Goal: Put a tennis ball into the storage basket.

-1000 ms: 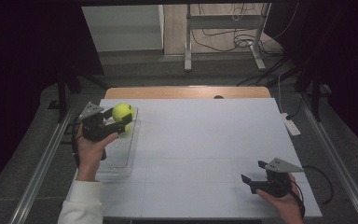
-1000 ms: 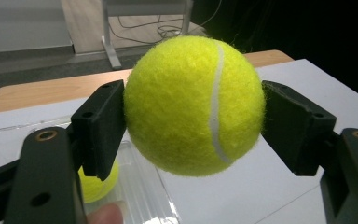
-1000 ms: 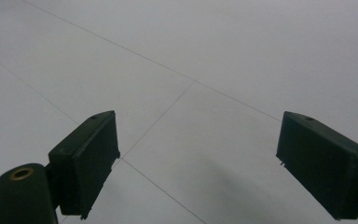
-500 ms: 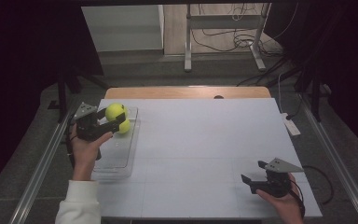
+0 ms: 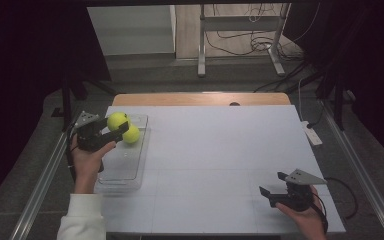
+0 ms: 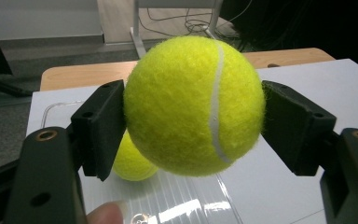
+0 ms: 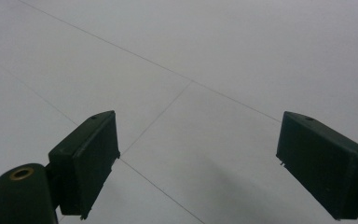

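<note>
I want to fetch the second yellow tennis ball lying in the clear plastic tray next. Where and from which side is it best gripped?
Grip the second yellow tennis ball across its widest middle, coming from above: the clear plastic tray has walls round it that would probably block a level approach. Being round, any opposite pair of sides serves. The left gripper is shut on the first yellow tennis ball; the open right gripper is free.

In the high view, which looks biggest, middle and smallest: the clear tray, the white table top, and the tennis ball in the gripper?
1. White table top, by far the biggest.
2. Clear tray, much smaller.
3. Held tennis ball, smallest.

The second tennis ball, lying in the tray, looks about the same as the held one.
</note>
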